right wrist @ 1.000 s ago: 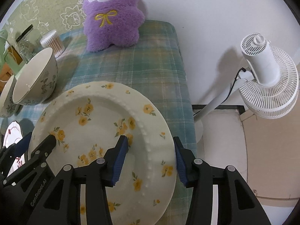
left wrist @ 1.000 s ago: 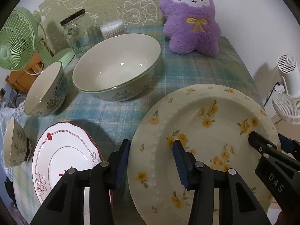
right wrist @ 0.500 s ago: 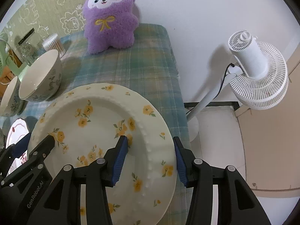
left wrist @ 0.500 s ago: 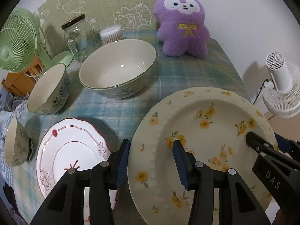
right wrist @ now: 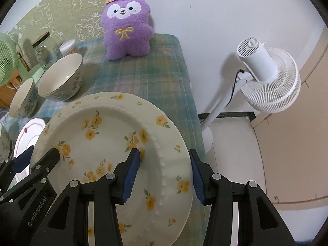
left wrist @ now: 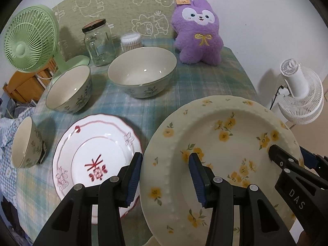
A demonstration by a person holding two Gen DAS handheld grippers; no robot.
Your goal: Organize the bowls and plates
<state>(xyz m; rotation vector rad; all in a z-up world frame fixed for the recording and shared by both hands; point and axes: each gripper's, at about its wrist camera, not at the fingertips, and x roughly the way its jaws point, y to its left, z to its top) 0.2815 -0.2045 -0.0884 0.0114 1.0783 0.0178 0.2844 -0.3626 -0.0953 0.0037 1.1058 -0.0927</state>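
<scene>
Both grippers are clamping the yellow-flowered plate (left wrist: 221, 143) nearest the camera: left gripper (left wrist: 165, 177) on its left rim, right gripper (right wrist: 164, 173) on its right rim. The red-trimmed plate (left wrist: 96, 155) is lying just left on the table, bowls (left wrist: 141, 71) sitting farther back.

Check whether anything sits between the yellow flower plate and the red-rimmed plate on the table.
Nothing visible does. The flower plate, gripped on opposite rims by the left gripper and right gripper, hangs right beside the red-rimmed plate; only bare tablecloth shows between them.
</scene>
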